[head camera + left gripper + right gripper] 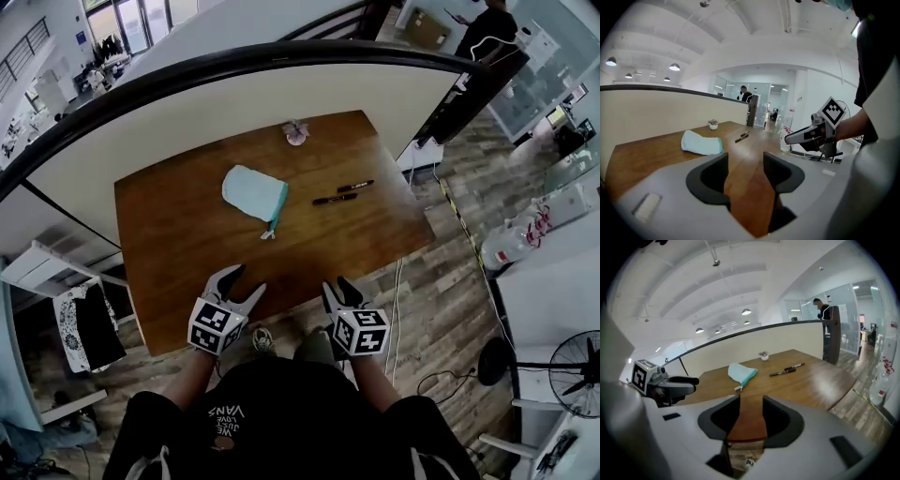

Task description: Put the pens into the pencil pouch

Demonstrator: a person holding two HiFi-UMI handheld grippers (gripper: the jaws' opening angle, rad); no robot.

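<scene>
Gaping empty, left tongs [246, 280] and right tongs [336, 284] hover.

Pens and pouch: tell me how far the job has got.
Done: nothing; both pens lie on the table beside the pouch. In hand: nothing; left gripper and right gripper are open, empty, at the near edge. To do: both pens into the pouch.

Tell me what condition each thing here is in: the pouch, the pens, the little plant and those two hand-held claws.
Light blue fabric pencil pouch: lying flat on the brown wooden table; zip open or shut unclear.
Two dark slim pens: lying side by side, apart from the pouch, not in it.
Small potted plant: upright at the table's far edge.
Left gripper: open, empty.
Right gripper: open, empty.
</scene>
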